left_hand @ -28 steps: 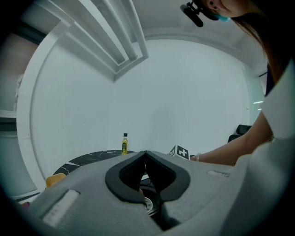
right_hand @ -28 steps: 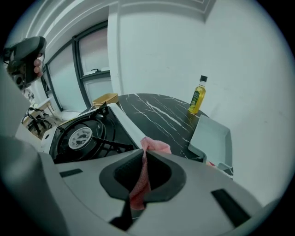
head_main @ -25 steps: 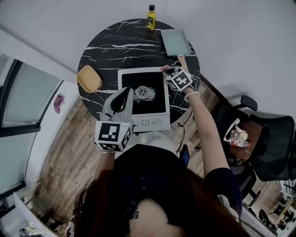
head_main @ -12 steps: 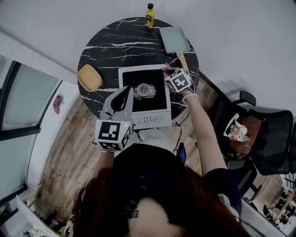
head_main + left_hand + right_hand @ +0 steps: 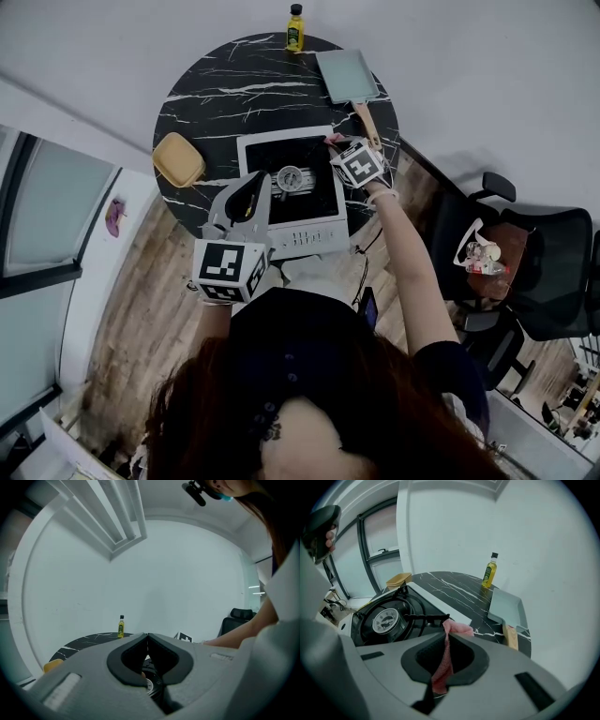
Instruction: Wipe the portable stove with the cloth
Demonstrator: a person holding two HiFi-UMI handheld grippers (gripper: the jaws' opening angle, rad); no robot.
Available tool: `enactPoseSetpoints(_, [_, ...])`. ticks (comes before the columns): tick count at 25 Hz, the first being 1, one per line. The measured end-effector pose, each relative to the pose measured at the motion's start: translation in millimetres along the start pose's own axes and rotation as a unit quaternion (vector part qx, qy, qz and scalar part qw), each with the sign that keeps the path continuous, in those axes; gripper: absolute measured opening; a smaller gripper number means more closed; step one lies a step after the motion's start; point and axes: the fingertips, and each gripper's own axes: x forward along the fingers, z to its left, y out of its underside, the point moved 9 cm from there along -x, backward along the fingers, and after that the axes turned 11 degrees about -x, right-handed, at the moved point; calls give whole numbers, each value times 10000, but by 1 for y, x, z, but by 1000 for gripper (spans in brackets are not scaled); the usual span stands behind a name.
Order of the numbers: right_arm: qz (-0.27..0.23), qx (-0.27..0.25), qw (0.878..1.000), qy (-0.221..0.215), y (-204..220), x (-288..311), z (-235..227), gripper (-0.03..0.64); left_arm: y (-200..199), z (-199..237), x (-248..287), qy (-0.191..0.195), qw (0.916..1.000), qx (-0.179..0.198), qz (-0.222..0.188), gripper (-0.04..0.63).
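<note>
Glass panels line our far left, with wood flooring below them. On the round black marble table (image 5: 234,84), the leftmost thing is what looks like a shallow tan dish (image 5: 179,159), though we cannot make out its form with confidence from the head view.

Next comes our left gripper (image 5: 253,180), held up over the near left part of the portable stove (image 5: 309,239). In its own view, the left gripper (image 5: 148,637) has its jaws pressed together at the tips with nothing between them. Past those tips we see the far rim of the table (image 5: 79,641) and a small yellow bottle (image 5: 121,626).

The stove sits at the table's near edge, white-framed with a black top and a round burner (image 5: 290,177) at its centre. The bottle (image 5: 294,27) stands at the far edge of the table, well apart from the stove.

At the stove's far right corner is our right gripper (image 5: 336,142). Its jaws are clamped on the pink cloth (image 5: 443,663), which runs down between them and bunches just past the tips, beside one black arm of the pan support. The burner (image 5: 386,619) lies to the left of that.

Right of the stove rests a grey square pan (image 5: 347,75), its wooden handle pointing towards us. A black office chair (image 5: 553,272) stands off the table at far right.
</note>
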Motion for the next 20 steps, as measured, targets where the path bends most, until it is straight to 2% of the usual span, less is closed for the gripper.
enactPoseSetpoints(20, [236, -24, 9997, -69, 15, -20, 31, 20, 2, 10, -21, 87, 9999, -81, -19, 12])
